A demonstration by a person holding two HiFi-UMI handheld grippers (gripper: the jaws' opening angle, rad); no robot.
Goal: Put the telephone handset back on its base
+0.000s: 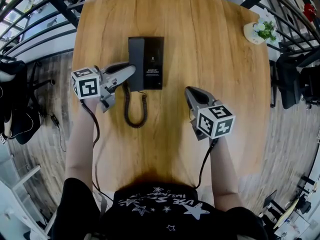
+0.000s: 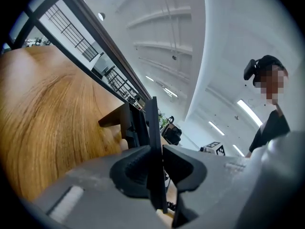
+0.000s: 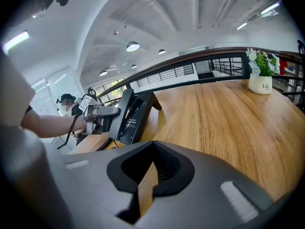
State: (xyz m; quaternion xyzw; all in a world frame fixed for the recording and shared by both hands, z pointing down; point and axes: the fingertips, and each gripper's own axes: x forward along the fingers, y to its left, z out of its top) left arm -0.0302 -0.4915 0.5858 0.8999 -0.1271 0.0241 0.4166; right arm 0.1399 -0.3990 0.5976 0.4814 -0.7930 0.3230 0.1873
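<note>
The black telephone base (image 1: pixel 153 64) lies in the middle of the wooden table (image 1: pixel 215 59), and it shows tilted up in the right gripper view (image 3: pixel 132 120). The black handset (image 1: pixel 136 51) lies along the base's left side. My left gripper (image 1: pixel 131 72) comes in from the left, jaws closed on the handset's near end. In the left gripper view the handset (image 2: pixel 151 128) stands as a thin dark slab pinched between the left gripper (image 2: pixel 155 175) pads. A coiled cord (image 1: pixel 135 109) loops toward me. My right gripper (image 1: pixel 192 93) hovers right of the base, shut and empty (image 3: pixel 151 173).
A small white pot with a green plant (image 1: pixel 260 31) stands at the table's far right corner, also seen as a plant pot (image 3: pixel 261 82) in the right gripper view. Black railings ring the table. Dark chairs stand at the left and right edges.
</note>
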